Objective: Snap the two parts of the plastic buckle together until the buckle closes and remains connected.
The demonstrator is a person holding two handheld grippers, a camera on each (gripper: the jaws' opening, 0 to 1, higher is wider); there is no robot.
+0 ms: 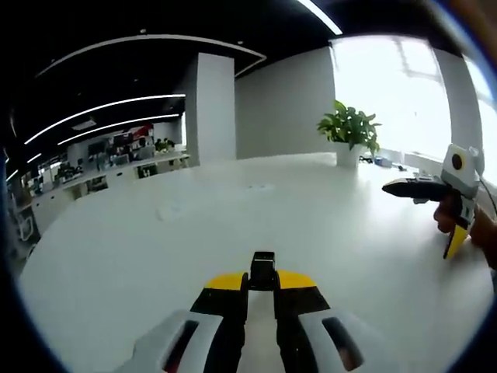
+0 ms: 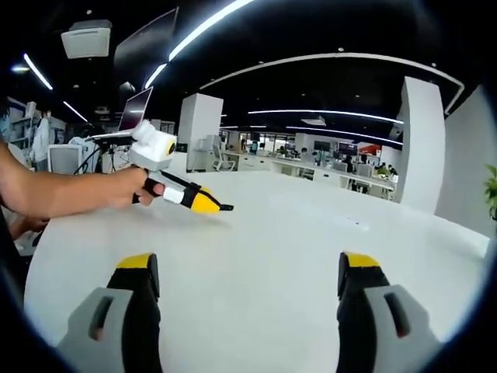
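**Operator:** Buckle half [image 1: 263,270], small and black, is pinched between my left gripper [image 1: 262,289] jaws, which are closed tight on it just above the white table [image 1: 155,256]. It sticks out past the yellow tips.

**Spotter:** And the right one?

**Operator:** My right gripper [image 2: 248,273] has its jaws spread wide apart with nothing between them. In the right gripper view I see my left gripper [image 2: 198,200] off to the side, held low over the table. From the left gripper view, the right gripper [image 1: 423,186] sits well apart, near the potted plant [image 1: 351,134].

**Spotter:** Where's the mating half?

**Operator:** I can't tell; I don't see a second piece on the tabletop.

**Spotter:** Advice, then?

**Operator:** I'd find that other half first, grip it by its body so the mouth stays free, then line both parts up on one axis and push straight until the catch seats. Twisting would probably jam the prongs.
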